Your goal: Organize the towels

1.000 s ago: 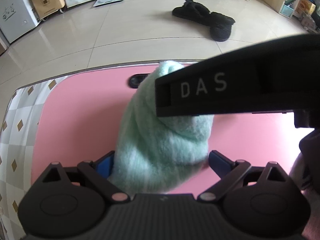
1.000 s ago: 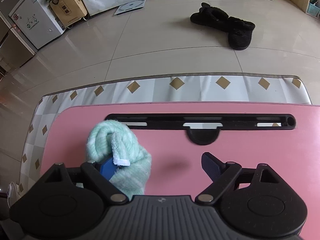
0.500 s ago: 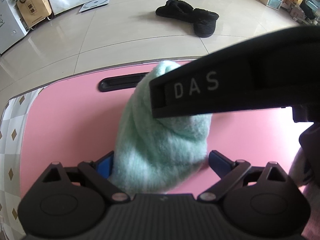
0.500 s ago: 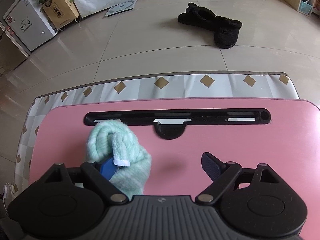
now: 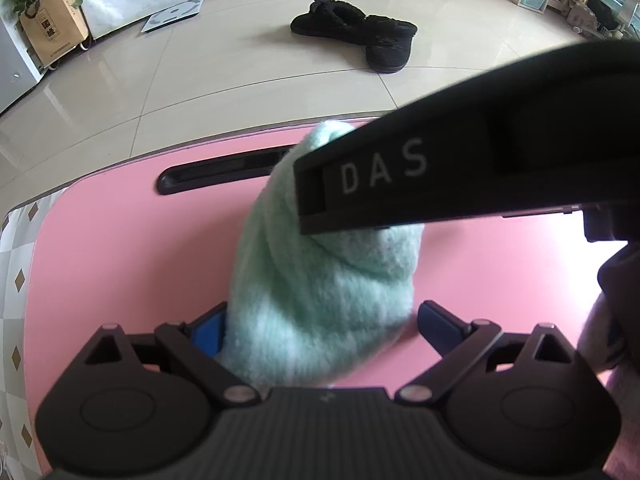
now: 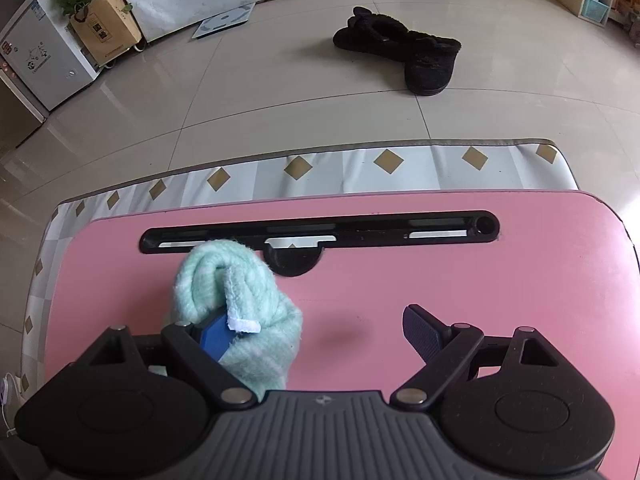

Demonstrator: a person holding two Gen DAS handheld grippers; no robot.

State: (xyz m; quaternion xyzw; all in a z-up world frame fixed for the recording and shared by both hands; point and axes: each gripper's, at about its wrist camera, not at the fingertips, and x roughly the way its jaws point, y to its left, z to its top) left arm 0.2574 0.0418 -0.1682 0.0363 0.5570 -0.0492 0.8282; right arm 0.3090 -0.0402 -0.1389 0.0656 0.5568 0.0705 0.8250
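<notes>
The slot (image 6: 320, 230) drifts leftward in both views: the towel (image 5: 320, 280) is travelling across the pink surface (image 6: 480, 300), probably toward its place. The left claw (image 5: 322, 324) grips the towel; the right claw (image 6: 316, 326) stands wide, towel draped over one finger.

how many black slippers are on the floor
2. Both slippers lie together on the tiled floor beyond the pink table: one farther back, the other nearer and to its right, touching it.

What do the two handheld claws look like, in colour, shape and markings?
Both claws are black plastic with a ribbed grey-black body, two round discs at the sides and linkage arms with silver pivot pins. The left claw and right claw carry blue finger pads. White letters "DAS" mark a black bar.
</notes>
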